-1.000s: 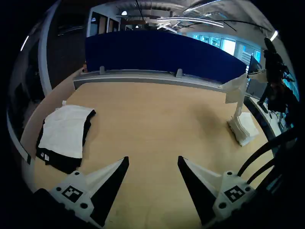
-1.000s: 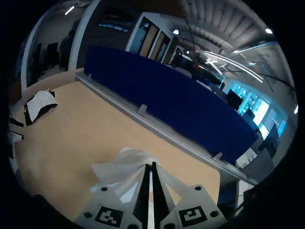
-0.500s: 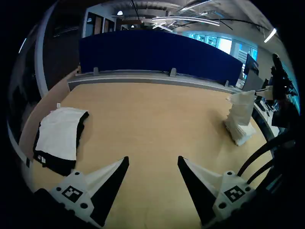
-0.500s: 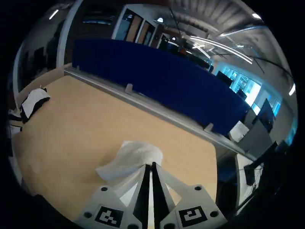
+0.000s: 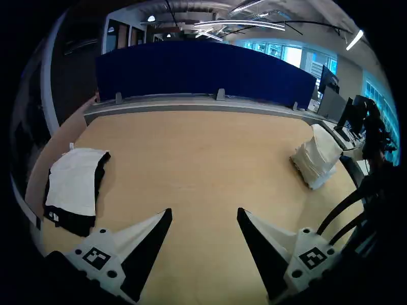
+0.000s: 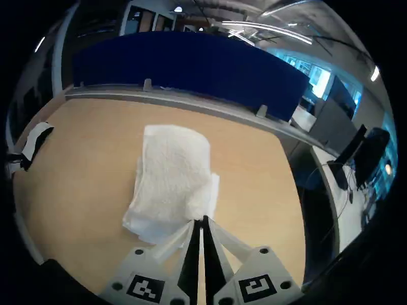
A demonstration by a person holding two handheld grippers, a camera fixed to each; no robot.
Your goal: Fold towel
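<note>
One white towel (image 6: pixel 173 168) on wooden table (image 6: pixel 76 168), corner pinched by right gripper (image 6: pixel 202 221), left gripper (image 5: pixel 203 213) spread wide

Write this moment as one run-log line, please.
left hand-held gripper: open, empty | right hand-held gripper: shut on white towel corner | white towel: folded over, lying on wooden table

Right gripper (image 6: pixel 202 221) pinching near edge of towel (image 6: pixel 170 173) on table (image 6: pixel 86 168)
</note>
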